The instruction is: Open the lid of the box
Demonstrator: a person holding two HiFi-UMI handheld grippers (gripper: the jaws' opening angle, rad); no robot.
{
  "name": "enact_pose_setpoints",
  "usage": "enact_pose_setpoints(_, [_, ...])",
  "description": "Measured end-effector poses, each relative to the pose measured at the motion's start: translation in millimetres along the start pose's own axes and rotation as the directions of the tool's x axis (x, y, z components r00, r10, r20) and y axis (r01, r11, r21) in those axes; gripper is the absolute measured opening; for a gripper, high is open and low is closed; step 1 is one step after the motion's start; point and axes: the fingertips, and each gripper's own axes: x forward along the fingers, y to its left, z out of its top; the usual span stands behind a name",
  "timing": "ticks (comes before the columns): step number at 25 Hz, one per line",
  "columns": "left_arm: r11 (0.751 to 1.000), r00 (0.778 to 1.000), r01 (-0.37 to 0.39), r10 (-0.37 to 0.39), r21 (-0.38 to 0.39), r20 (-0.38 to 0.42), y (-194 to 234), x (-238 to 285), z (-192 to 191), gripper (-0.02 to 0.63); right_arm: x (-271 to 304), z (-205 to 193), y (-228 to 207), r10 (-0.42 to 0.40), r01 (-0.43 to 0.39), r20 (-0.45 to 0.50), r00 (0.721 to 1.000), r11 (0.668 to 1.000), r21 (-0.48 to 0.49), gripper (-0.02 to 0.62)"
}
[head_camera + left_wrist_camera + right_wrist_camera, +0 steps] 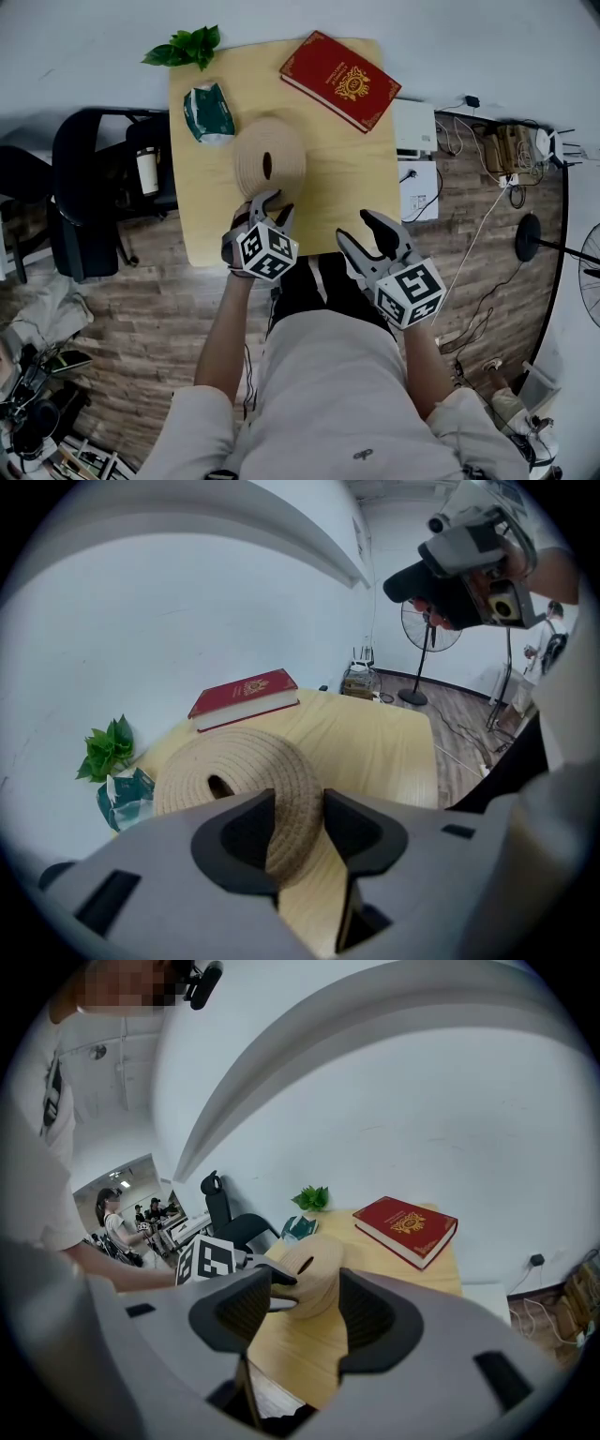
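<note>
- The wooden table runs away from both grippers. Its near edge lies just under them, so you are reaching forward and down onto it.
- The office chair stands off the table, well to the left of your left gripper, and it is not in the way.
- The woven box sits straight ahead of the left gripper and up and to the left of the right gripper. It is round, so it has no long axis to line up with. Its domed lid has a dark hole in the top, just beyond the left jaws.
- The left gripper is much the nearer one. Its jaws straddle the near rim of the lid and appear clamped on it, with the weave filling the gap between the pads. My guess is that the lift goes up and away from you, hinging or sliding the lid off.
- The right gripper hangs near the table's front edge, just to the right of the box. Its jaws are apart with nothing between them, so it is free to steady the base.
- The red book lies beyond the right gripper, well clear of the box.
- The green packet sits just past the box on its left, which is the closest thing a swinging lid could hit.
- The leafy sprig is at the far left corner, well away from the box.
</note>
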Motion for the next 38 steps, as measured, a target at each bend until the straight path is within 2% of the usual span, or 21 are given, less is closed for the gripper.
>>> enact_pose_setpoints(16, [0.999, 0.999, 0.035, -0.035, 0.011, -0.018, 1.1, -4.7, -0.9, 0.144, -1.0, 4.0, 2.4, -0.019, 0.019, 0.014, 1.000, 1.000, 0.005, 0.210])
enact_pose_setpoints(38, [0.999, 0.998, 0.035, -0.033, -0.038, 0.061, 7.5, -34.6, 11.6, 0.104, 4.5, 26.5, 24.0, 0.015, -0.014, 0.076, 0.997, 1.000, -0.022, 0.209])
